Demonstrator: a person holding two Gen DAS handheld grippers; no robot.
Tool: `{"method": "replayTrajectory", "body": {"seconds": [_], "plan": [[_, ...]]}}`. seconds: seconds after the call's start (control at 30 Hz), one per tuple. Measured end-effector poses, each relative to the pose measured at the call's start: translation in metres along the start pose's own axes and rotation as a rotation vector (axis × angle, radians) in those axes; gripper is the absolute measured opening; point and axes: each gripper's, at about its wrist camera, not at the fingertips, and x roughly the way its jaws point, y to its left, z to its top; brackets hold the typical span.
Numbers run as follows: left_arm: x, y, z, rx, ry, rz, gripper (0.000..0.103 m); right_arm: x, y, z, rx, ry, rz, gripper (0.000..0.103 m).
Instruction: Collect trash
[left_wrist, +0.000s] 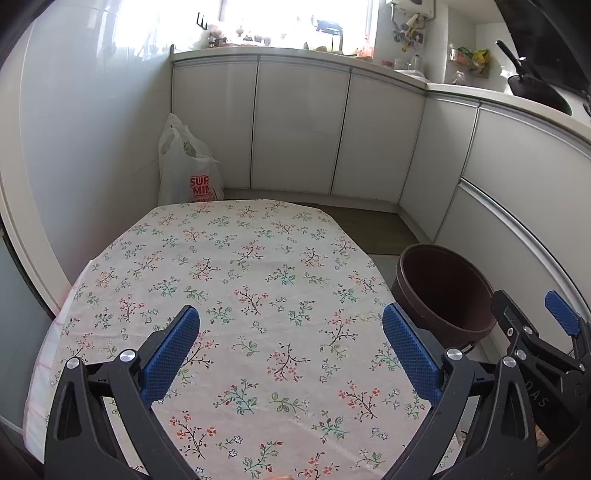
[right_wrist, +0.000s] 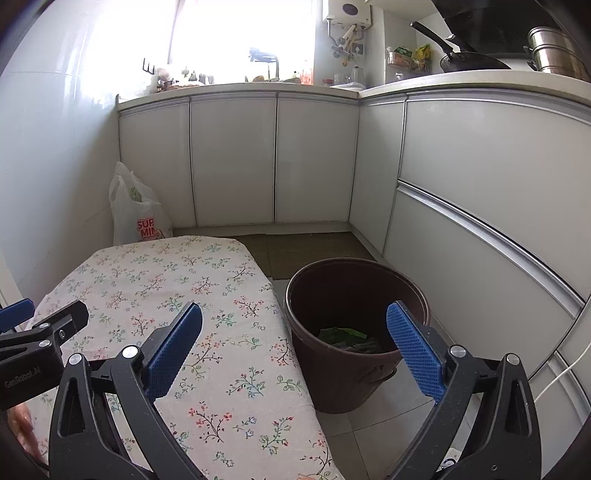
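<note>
The brown trash bin (right_wrist: 356, 332) stands on the tiled floor just beside the table's right edge, and green wrappers (right_wrist: 349, 338) lie at its bottom. The right gripper (right_wrist: 295, 328) hangs above the gap between table and bin, its blue-padded jaws spread wide with nothing between them; its right finger overlaps the bin's rim in view. The left gripper (left_wrist: 291, 328) hovers over the flowered tablecloth (left_wrist: 240, 266), jaws likewise wide apart and holding nothing, with the bin (left_wrist: 443, 291) off to its right. White kitchen cabinets (right_wrist: 273, 158) wrap the far and right sides. A white plastic shopping bag (right_wrist: 138, 210) sits in the far left corner, beyond the table's far edge.
</note>
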Motion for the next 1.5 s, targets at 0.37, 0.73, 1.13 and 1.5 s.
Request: {"method": "replayTrajectory", "body": {"seconds": [0.37, 0.73, 1.13, 1.5], "plan": [[0.002, 0.0, -0.001, -0.006, 0.008, 0.005, 0.097, 0.0, 0.003, 0.0, -0.011, 0.007, 0.003, 0.096], [0.004, 0.004, -0.002, -0.02, 0.021, 0.006, 0.097, 0.002, 0.004, -0.001, -0.018, 0.021, 0.007, 0.096], [0.004, 0.001, -0.002, -0.007, 0.021, 0.012, 0.097, 0.005, 0.005, -0.002, -0.026, 0.037, 0.012, 0.096], [0.003, -0.006, -0.003, 0.035, 0.0, -0.009, 0.092, 0.006, 0.005, -0.002, -0.024, 0.043, 0.015, 0.096]]}}
